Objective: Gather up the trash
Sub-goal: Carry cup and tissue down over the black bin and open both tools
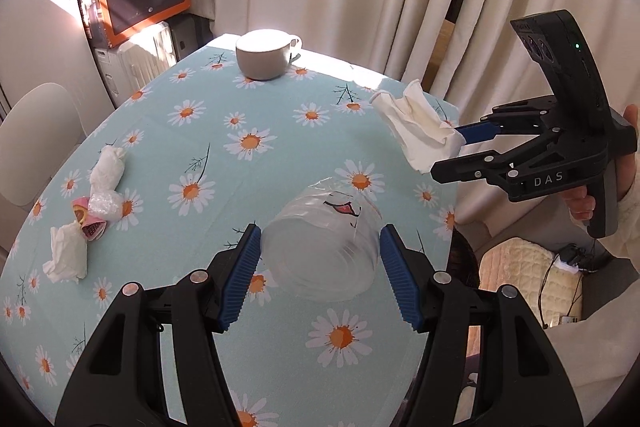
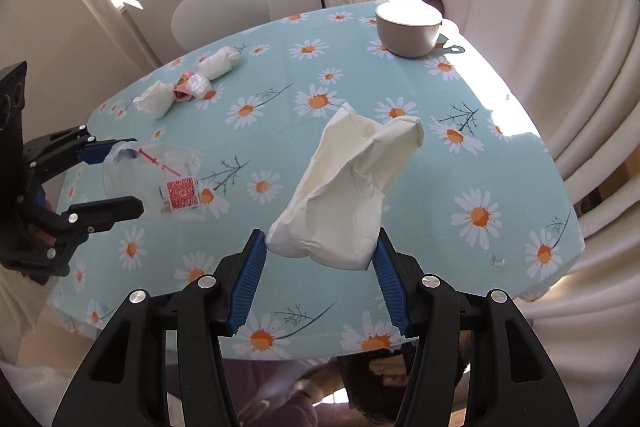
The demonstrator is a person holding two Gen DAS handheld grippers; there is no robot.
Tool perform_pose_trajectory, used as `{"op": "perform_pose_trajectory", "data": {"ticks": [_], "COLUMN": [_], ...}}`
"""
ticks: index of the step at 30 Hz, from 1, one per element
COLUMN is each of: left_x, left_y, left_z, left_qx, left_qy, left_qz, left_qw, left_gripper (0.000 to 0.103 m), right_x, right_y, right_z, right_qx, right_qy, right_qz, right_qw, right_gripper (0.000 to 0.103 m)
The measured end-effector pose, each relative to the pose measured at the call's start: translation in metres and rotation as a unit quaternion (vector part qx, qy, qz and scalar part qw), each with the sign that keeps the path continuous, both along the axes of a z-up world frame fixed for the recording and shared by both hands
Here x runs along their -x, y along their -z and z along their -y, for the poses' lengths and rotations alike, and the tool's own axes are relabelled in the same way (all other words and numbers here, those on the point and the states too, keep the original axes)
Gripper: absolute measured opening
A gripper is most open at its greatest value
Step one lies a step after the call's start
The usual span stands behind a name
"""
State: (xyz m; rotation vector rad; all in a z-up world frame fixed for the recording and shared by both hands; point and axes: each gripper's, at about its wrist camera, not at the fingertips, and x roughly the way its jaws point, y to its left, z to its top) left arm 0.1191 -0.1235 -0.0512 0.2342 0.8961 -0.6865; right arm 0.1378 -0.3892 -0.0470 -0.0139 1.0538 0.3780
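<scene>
Desk (image 1: 280, 131): daisy-print cloth, white cup (image 1: 264, 55) at top centre.
Your left claw (image 1: 320, 259): gripping clear plastic cup (image 1: 324, 247), lower centre.
Your right claw (image 2: 320, 259): gripping crumpled tissue (image 2: 348, 187), centre.
Remaining trash (image 1: 92, 211): 3 wads, left edge.

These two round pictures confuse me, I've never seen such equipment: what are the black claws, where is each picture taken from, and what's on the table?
No robot here: a person holds a hand-operated claw in each hand, each with a wide-angle camera looking along its fingers. In the left camera's picture, the left claw grips a clear plastic cup. In the right camera's picture, the right claw grips a crumpled white tissue. Each claw also shows at the edge of the other's picture. On the daisy tablecloth lie more wadded tissues and a wrapper, plus a white mug.
</scene>
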Motion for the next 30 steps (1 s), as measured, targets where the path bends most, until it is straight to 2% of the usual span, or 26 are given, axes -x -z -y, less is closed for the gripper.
{"op": "perform_pose_trajectory", "data": {"ticks": [8, 15, 30], "left_x": [0.016, 0.033, 0.085], "left_y": [-0.009, -0.005, 0.024], "left_z": [0.052, 0.102, 0.190], "left_qx": [-0.012, -0.025, -0.062], "left_qy": [0.074, 0.136, 0.262], "left_qz": [0.003, -0.004, -0.016], "left_qw": [0.9972, 0.9903, 0.9628], "left_gripper": [0.062, 0.062, 0.062], "right_x": [0.046, 0.089, 0.173], "right_y": [0.001, 0.011, 0.051], "right_z": [0.052, 0.090, 0.140], "right_qx": [-0.002, -0.003, 0.002], "right_qy": [0.045, 0.086, 0.159], "right_qz": [0.007, 0.001, -0.031], "right_qw": [0.999, 0.996, 0.987], "right_gripper": [0.051, 0.051, 0.051]}}
